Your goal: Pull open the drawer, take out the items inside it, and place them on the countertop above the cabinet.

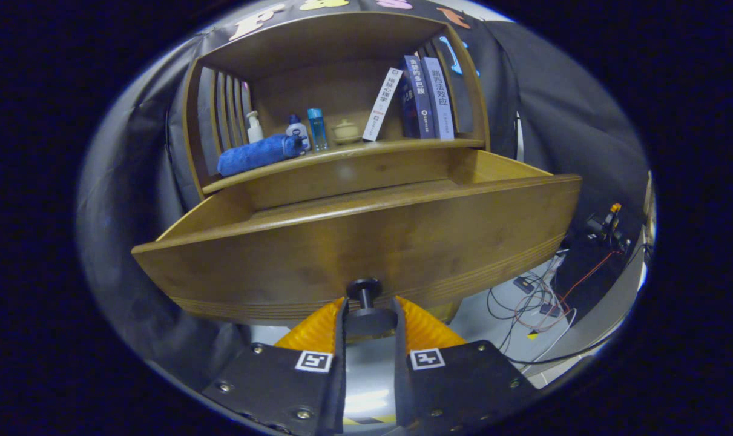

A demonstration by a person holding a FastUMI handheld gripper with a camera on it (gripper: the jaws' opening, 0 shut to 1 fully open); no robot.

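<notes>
Our gripper (366,315) pinches the black drawer knob (364,290) between both fingers, the pulled-out wooden drawer (354,236) stretching crosswise just ahead, its inside hidden from us above, and beyond it the countertop (342,156) carrying a blue towel (257,154) and books (424,97)

The wooden drawer (366,242) stands pulled out from the cabinet (342,175), its grooved front panel tilted across the view. Its dark round knob (364,290) sits at the panel's lower middle. The drawer's inside is hidden behind the front panel, so its contents cannot be told.
</notes>
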